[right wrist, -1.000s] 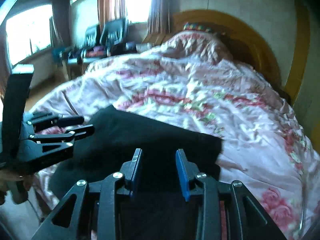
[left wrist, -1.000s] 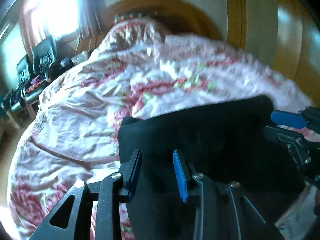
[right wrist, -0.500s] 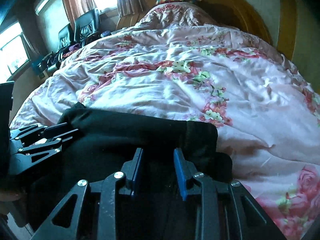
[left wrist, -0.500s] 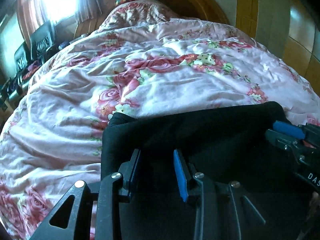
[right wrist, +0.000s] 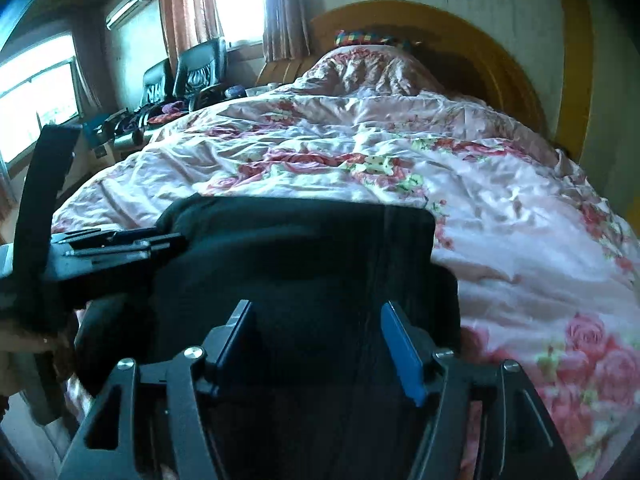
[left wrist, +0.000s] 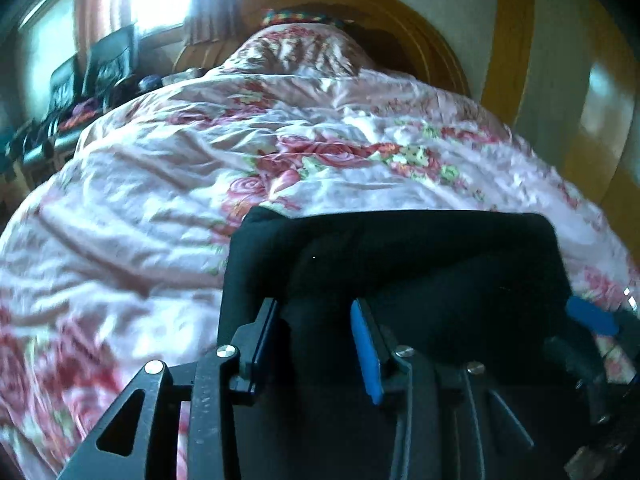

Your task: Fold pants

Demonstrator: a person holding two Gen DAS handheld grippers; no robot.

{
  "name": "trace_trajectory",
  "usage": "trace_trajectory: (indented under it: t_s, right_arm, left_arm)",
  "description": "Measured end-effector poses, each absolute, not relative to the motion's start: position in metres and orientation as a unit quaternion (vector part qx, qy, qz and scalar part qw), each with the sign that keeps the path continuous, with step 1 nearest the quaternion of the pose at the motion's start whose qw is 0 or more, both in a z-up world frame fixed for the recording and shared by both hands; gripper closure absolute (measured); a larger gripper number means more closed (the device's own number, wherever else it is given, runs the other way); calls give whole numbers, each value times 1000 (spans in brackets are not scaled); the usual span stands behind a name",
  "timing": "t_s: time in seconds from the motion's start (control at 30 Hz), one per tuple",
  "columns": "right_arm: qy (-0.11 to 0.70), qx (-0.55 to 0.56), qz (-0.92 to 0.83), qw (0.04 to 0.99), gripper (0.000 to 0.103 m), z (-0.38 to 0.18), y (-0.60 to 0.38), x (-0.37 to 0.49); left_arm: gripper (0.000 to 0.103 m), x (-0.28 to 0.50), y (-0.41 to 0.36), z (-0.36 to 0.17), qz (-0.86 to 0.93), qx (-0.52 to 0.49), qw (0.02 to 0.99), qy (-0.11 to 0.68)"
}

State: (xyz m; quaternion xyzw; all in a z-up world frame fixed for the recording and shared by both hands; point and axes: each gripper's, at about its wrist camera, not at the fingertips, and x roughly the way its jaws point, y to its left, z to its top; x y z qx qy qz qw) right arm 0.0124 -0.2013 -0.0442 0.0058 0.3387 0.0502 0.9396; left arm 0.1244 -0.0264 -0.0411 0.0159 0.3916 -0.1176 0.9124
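Note:
Black pants [left wrist: 400, 256] lie folded on a pink floral quilt near the bed's near edge; they also show in the right wrist view [right wrist: 296, 248]. My left gripper [left wrist: 316, 336] sits at the pants' left part, its jaws closed onto a thick fold of black cloth. My right gripper [right wrist: 316, 344] is at the pants' right part, jaws wider apart with cloth between them, no clear grip. The right gripper's blue pad [left wrist: 590, 318] shows at the left view's right edge. The left gripper [right wrist: 120, 240] shows at the right view's left.
The quilt [right wrist: 480, 208] covers the whole bed up to a wooden headboard [right wrist: 500, 64]. Black chairs [right wrist: 192, 72] and clutter stand by the windows at the left. A wooden wall panel [left wrist: 516, 40] is at the right.
Both cameras tilted up, showing more headboard and room. My right gripper's jaws have spread wider. The pants' far edge looks a little nearer and higher.

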Motion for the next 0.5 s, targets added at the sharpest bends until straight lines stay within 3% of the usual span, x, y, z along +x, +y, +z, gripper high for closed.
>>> trace_trajectory:
  t_s: [0.5]
  right_arm:
    - [349,5,33,937,36,-50,-205,-11]
  left_arm:
    - [62,86,-26,-37,-100,24,922,374]
